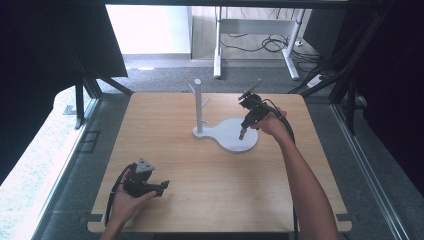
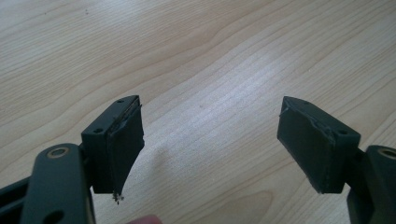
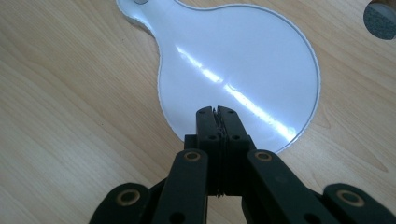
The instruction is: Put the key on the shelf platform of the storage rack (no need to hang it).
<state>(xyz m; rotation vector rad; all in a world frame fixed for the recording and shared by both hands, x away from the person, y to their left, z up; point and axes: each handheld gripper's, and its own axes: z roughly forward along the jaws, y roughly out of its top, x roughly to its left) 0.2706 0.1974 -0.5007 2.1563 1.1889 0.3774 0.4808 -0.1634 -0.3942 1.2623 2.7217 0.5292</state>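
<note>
White stand [image 1: 231, 134] sits just past desk centre, toward the far edge: flat round base w/ upright post [image 1: 198, 102]. I reckon it's rigid, light-ish, glossy so slippery on top; best grab is the post, not the thin base rim. My right gripper [image 3: 217, 111] hangs over the base, jaws closed, empty. Left gripper [image 2: 210, 144] is wide open near the desk's [image 1: 200, 200] near-left corner.

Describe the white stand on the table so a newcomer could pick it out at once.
On the wooden table, look to the far middle, just left of the right tongs. The white stand has a flat, glossy, rounded base and one upright post with short pegs. It is the table's one white thing; the tongs are black.
</note>
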